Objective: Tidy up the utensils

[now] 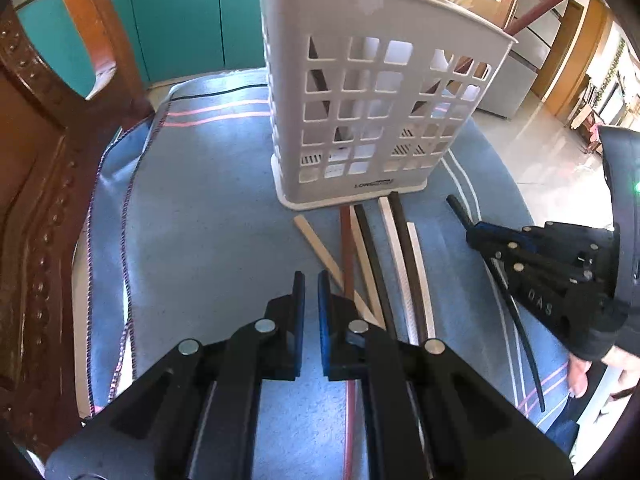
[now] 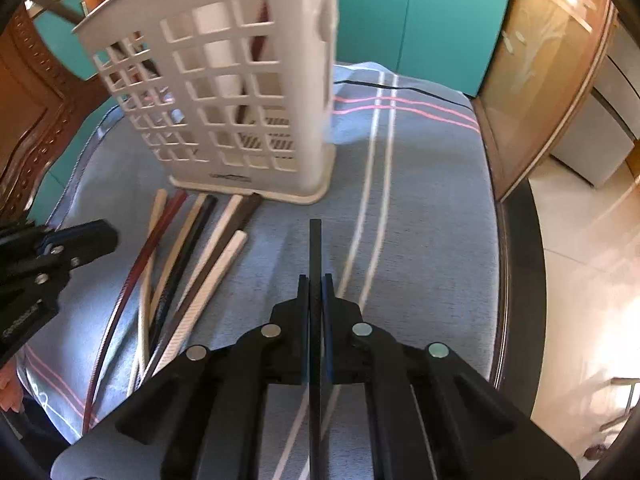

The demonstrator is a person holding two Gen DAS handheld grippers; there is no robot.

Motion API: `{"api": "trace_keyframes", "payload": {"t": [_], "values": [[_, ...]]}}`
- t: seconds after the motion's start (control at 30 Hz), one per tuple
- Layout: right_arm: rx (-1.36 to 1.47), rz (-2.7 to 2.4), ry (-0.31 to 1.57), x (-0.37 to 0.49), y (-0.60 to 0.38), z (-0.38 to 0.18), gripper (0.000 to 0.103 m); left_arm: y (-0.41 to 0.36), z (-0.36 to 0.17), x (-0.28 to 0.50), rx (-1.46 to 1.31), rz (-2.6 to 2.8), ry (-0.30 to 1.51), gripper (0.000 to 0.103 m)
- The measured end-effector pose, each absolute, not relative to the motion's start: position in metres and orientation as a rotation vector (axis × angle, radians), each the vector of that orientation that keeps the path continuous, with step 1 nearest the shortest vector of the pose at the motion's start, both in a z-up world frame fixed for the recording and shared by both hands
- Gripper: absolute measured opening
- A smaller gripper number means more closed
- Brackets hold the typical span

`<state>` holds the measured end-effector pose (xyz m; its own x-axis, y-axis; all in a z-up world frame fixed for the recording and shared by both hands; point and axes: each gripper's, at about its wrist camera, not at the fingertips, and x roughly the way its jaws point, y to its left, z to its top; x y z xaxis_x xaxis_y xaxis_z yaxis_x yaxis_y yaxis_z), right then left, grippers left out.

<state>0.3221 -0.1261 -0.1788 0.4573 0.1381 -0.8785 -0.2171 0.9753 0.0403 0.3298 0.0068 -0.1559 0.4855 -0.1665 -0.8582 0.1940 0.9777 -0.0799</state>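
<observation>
A white slotted utensil holder (image 1: pixel 372 92) stands upright on the blue cloth; it also shows in the right wrist view (image 2: pixel 224 96), with a few chopsticks standing inside. Several loose chopsticks (image 1: pixel 380 256), cream, brown and black, lie in front of its base and show in the right wrist view (image 2: pixel 192 268). My left gripper (image 1: pixel 311 280) is slightly open and empty, just left of the pile. My right gripper (image 2: pixel 315 278) is shut on a black chopstick (image 2: pixel 315 248) and holds it above the cloth, right of the pile; it shows in the left wrist view (image 1: pixel 476 232).
A blue striped cloth (image 1: pixel 200 220) covers the round table. A carved wooden chair (image 1: pixel 36 168) stands at the left. Teal cabinets (image 2: pixel 420 20) are behind. The table's dark edge (image 2: pixel 520 280) runs at the right, with floor beyond.
</observation>
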Motion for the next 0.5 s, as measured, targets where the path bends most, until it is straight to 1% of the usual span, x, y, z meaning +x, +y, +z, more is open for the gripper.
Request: {"api": "trace_keyframes", "payload": {"t": [0.23, 0.37, 0.5], "values": [[-0.051, 0.190, 1.052, 0.328, -0.129, -0.174, 0.007, 0.003, -0.155, 0.328, 0.027, -0.229, 1.050, 0.008], [-0.026, 0.157, 1.055, 0.332, -0.131, -0.175, 0.007, -0.002, -0.154, 0.329, 0.026, -0.231, 1.043, 0.014], [-0.014, 0.139, 1.062, 0.339, -0.135, -0.178, 0.007, -0.001, -0.154, 0.328, 0.026, -0.226, 1.046, 0.016]]}}
